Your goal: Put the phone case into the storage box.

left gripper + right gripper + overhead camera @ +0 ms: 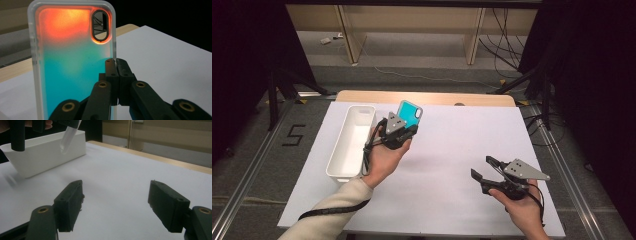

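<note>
One phone case [410,114] is pinched by the left gripper [404,128] beside one white bin [343,150]; the right gripper [486,169] is held spread.

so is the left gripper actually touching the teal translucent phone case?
Touching. In the left gripper view, the left gripper has its black jaws clamped shut on the right edge of the teal translucent phone case, with no gap showing.

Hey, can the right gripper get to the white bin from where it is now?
Probably yes. The right gripper is open and holds nothing, and bare white table lies between it and the white bin; only the left gripper, holding the phone case, sits beside the bin.
</note>
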A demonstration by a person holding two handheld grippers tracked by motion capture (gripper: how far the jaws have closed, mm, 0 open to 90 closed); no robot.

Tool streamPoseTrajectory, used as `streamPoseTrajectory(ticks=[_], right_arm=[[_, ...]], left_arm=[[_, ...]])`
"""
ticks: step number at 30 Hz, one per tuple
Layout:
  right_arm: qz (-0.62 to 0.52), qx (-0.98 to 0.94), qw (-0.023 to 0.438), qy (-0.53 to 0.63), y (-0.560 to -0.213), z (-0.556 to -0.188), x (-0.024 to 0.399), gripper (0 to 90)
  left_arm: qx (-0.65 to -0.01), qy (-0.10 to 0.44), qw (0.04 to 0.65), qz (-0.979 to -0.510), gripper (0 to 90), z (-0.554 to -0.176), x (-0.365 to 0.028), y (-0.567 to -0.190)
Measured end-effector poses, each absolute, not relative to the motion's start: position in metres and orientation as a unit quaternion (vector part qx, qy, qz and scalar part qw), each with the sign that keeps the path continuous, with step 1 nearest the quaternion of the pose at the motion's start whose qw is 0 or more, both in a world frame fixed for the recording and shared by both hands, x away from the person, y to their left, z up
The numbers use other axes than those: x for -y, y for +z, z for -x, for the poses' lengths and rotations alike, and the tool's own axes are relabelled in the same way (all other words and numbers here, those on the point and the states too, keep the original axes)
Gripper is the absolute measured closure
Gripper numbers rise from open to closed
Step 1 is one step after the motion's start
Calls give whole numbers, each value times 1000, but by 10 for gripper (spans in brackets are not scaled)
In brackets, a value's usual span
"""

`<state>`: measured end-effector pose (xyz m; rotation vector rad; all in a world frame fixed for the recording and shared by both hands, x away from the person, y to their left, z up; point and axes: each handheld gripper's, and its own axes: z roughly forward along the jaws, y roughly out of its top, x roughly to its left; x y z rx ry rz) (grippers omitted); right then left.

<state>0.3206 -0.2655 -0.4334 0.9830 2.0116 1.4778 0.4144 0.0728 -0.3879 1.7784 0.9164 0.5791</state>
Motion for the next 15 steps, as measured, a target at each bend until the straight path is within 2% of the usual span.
streamPoseTrajectory(ticks=[15], right_arm=[[-357, -729, 225, 540, -434, -321, 265, 291]], left_arm=[[-387, 264, 517, -716, 886, -412, -91, -377]])
